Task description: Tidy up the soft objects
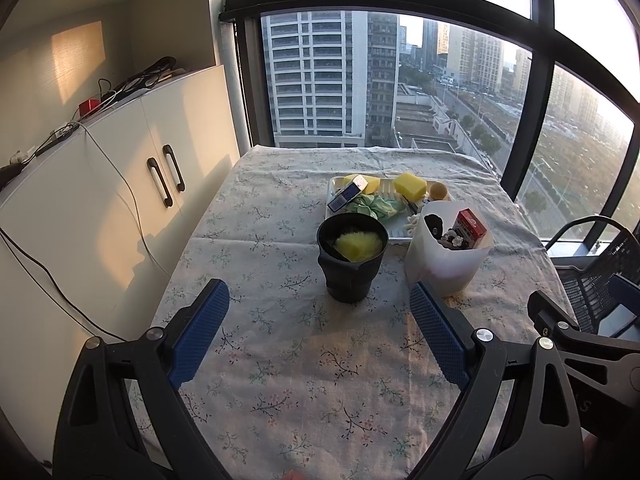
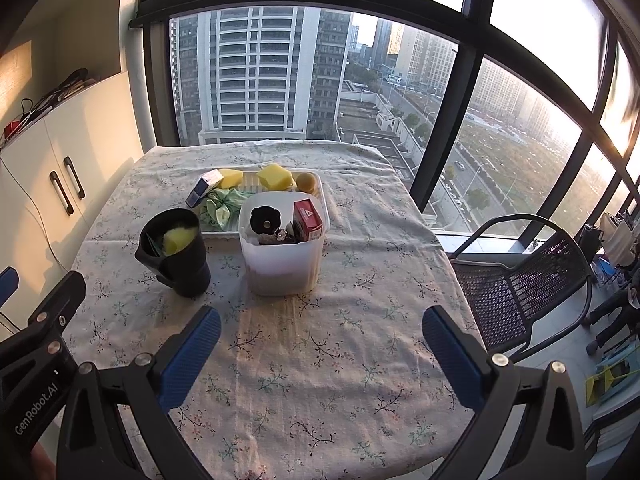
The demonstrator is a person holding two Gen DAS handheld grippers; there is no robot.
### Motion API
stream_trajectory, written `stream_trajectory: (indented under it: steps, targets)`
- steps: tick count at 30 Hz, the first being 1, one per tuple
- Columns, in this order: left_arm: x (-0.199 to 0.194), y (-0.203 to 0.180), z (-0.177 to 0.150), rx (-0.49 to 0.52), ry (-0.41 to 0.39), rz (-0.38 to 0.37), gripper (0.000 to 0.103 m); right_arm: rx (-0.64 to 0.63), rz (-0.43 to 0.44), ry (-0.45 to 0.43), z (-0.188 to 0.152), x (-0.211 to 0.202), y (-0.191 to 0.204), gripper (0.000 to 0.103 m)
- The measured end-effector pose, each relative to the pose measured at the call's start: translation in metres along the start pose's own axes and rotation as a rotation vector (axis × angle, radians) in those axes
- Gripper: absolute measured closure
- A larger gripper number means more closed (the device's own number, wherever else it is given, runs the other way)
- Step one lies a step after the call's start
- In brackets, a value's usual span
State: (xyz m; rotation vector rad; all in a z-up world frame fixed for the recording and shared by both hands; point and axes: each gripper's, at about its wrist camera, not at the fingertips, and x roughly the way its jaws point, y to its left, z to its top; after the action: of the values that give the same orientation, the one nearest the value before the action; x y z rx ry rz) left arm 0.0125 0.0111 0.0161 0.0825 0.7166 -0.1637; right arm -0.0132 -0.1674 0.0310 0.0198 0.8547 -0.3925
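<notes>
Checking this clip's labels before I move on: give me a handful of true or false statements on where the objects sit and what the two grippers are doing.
1. Both grippers are open and hold nothing. True: the left gripper and the right gripper hang over the bare tablecloth.
2. The black cup is empty. False: a fluffy yellow thing sits inside it.
3. The red carton stands in the white tub. True.
4. The green cloth lies in the black cup. False: it lies on the white tray.
5. Two yellow sponges lie on the tray. True: one sponge and another.
</notes>
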Motion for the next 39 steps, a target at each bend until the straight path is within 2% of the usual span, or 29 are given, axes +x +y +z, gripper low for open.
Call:
stream_trajectory:
  steps: [39]
  targets:
    - [0.0002, -0.001, -0.0007, 0.01, 0.001, -0.003, 0.011, 0.0, 0.003, -0.001, -0.0005, -0.0016, -0.0029, 0.0]
